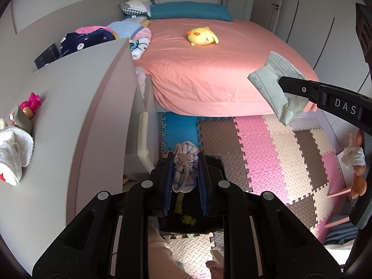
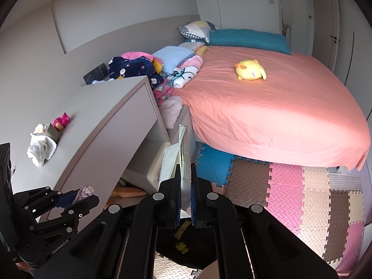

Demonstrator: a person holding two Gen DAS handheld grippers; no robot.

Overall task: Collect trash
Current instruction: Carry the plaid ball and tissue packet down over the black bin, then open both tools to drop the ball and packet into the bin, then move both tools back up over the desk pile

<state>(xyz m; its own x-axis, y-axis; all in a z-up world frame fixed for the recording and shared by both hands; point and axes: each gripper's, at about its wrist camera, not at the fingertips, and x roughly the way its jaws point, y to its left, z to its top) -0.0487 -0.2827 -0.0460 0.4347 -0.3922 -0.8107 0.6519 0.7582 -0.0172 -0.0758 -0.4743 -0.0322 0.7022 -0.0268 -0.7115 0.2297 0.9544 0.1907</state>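
My left gripper [image 1: 186, 157] is shut on a crumpled ball of blue-checked paper [image 1: 186, 172]. It hangs over a black bin [image 1: 219, 165] on the floor, which has a small yellow scrap inside. My right gripper [image 2: 185, 169] is shut on a folded sheet of pale squared paper [image 2: 173, 160] that stands up between its fingers, above the same bin [image 2: 197, 253]. In the left wrist view, the right gripper [image 1: 288, 93] comes in from the right with the folded paper [image 1: 272, 81]. The right wrist view shows the left gripper [image 2: 76, 196] and its checked ball [image 2: 85, 190] at lower left.
A grey cabinet [image 1: 69, 107] stands close on the left, with a pink toy [image 1: 32, 102] and a white cloth [image 1: 11, 155] on top. A bed with a pink sheet [image 1: 209, 65] and a yellow plush [image 1: 202, 37] lies ahead. Foam puzzle mats [image 1: 267, 153] cover the floor.
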